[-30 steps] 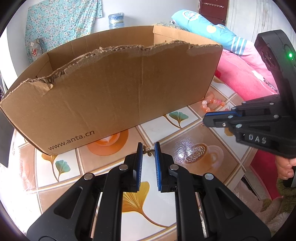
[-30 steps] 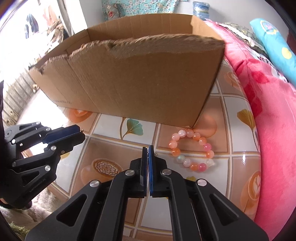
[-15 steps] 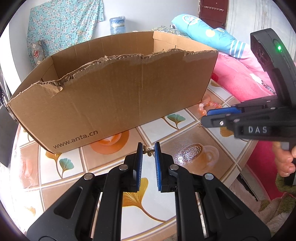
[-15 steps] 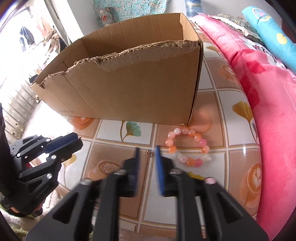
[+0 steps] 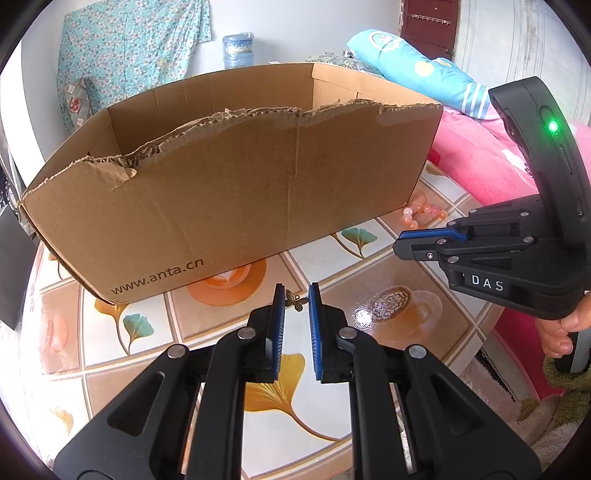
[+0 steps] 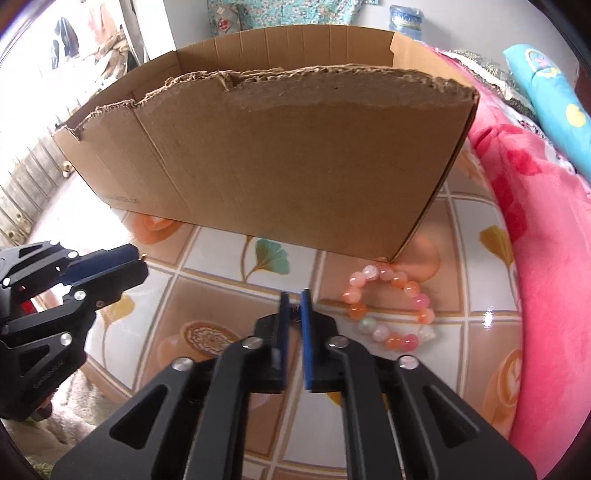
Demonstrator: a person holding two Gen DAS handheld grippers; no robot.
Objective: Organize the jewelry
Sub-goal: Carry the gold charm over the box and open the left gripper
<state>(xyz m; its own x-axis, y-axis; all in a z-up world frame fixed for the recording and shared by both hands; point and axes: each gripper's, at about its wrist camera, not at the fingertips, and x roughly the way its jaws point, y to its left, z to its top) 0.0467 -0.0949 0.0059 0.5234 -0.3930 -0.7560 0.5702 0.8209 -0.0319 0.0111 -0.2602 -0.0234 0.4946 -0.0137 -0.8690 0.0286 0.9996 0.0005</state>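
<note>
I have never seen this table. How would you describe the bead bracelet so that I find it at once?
Find the big torn cardboard box on the tiled table. At its near right corner, by the pink blanket, lies the bead bracelet. It is a ring of round pink and orange beads, far larger than the tiny metal charms.

A tiled tabletop [image 5: 155, 354] is lit by daylight.
A floral cloth [image 5: 133, 55] is hung on the white wall [image 5: 295, 33] far ahead of the claw.
</note>
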